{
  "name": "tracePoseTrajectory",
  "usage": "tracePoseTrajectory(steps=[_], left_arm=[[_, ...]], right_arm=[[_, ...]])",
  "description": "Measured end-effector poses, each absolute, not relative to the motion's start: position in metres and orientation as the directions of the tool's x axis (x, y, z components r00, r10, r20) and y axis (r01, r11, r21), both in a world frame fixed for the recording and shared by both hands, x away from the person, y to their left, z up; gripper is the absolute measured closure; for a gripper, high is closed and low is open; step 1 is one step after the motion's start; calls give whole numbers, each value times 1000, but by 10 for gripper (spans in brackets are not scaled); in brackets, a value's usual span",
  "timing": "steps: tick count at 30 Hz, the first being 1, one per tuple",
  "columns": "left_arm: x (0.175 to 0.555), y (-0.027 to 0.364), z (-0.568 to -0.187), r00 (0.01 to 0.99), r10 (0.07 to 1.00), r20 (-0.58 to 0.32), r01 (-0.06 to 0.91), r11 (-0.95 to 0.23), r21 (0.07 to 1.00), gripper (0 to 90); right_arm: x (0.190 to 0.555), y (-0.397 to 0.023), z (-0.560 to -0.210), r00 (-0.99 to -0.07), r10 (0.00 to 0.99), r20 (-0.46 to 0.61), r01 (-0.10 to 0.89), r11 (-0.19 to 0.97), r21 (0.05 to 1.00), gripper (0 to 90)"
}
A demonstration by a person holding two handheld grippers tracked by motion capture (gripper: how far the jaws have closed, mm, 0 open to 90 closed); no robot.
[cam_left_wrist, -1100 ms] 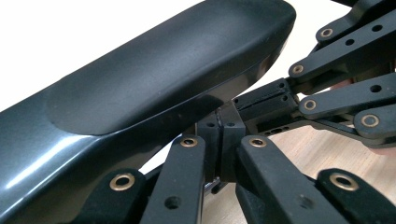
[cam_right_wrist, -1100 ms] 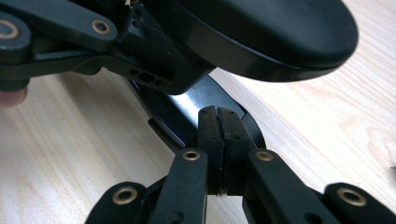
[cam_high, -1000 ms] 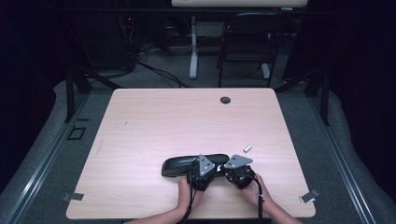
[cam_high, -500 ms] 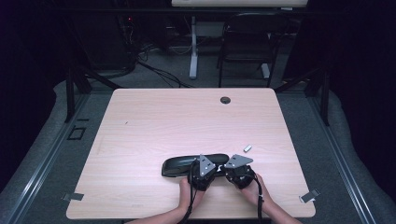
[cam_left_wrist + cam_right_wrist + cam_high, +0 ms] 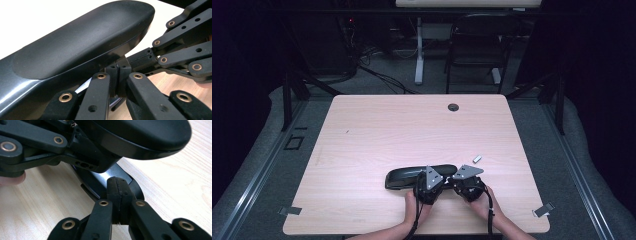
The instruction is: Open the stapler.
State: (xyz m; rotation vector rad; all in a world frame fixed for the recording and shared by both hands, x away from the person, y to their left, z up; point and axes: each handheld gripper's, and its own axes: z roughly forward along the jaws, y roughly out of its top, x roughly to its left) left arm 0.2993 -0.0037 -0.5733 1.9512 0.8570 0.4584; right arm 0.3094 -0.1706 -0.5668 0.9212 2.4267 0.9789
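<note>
Resting on table (image 5: 362, 130), black case (image 5: 404, 177) ajar, both tools at its end

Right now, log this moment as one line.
left gripper: shut, at case | right gripper: shut, at case | black case: on table | small metal piece: lies apart

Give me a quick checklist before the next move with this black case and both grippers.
1. Left gripper shut: ok.
2. Right gripper shut: ok.
3. Black case lying on the table: ok.
4. Lid raised above the base at the grippers' end: ok.
5. What each gripper pinches: cannot tell.
6. Small silver piece apart from the case and both hands: ok.
</note>
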Motion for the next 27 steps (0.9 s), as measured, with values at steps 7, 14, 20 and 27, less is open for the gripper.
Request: tracePoseTrajectory(steps=[7,14,20,27], left_arm=[[300,-5,-573,690,723,-39,387,-324,863,900],[299,-11,-573,693,720,-38,380,-320,868,900],[299,-11,-573,685,727,-45,390,-314,866,900],[299,-10,-573,694,720,-19,371,-334,867,900]], right_arm=[[310,-170,-567,-720,689,-84,434,542,720,900],[310,-170,-566,-719,689,-87,437,547,714,900],[310,-171,-567,-717,693,-74,441,534,721,900],[311,-171,-566,-717,693,-68,451,536,714,900]])
